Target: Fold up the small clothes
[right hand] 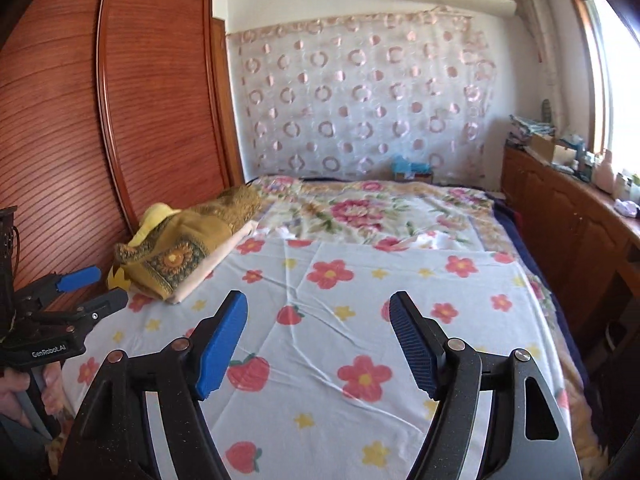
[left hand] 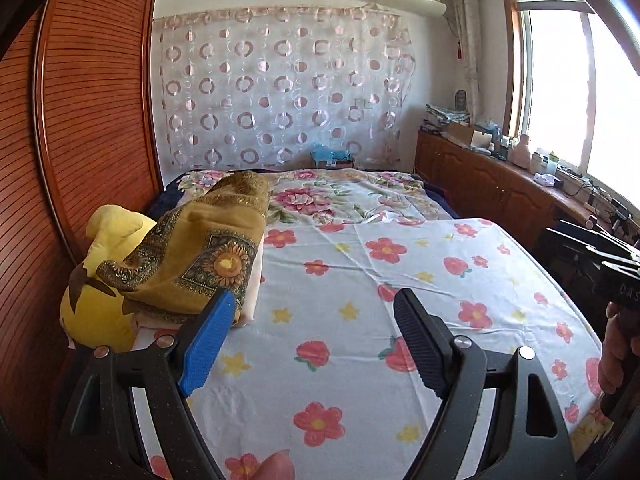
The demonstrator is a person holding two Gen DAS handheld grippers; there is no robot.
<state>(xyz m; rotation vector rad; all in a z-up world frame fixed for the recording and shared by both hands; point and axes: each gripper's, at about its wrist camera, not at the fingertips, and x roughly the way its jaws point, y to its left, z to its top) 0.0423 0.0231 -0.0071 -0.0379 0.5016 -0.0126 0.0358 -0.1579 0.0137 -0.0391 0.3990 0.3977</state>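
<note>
both the left gripper [left hand: 316,340] and right gripper [right hand: 318,344] hold ribbed jaws spread, empty, above the creased floral sheet [right hand: 340,320]; folded mustard cloth [left hand: 192,256] far left.

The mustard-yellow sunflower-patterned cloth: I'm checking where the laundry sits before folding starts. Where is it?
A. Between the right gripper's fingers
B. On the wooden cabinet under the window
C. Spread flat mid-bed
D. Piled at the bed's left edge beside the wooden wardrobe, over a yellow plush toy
D: the mustard-yellow sunflower-patterned cloth lies heaped over the yellow plush toy beside the wooden wardrobe, and both grippers are open and empty.
</note>
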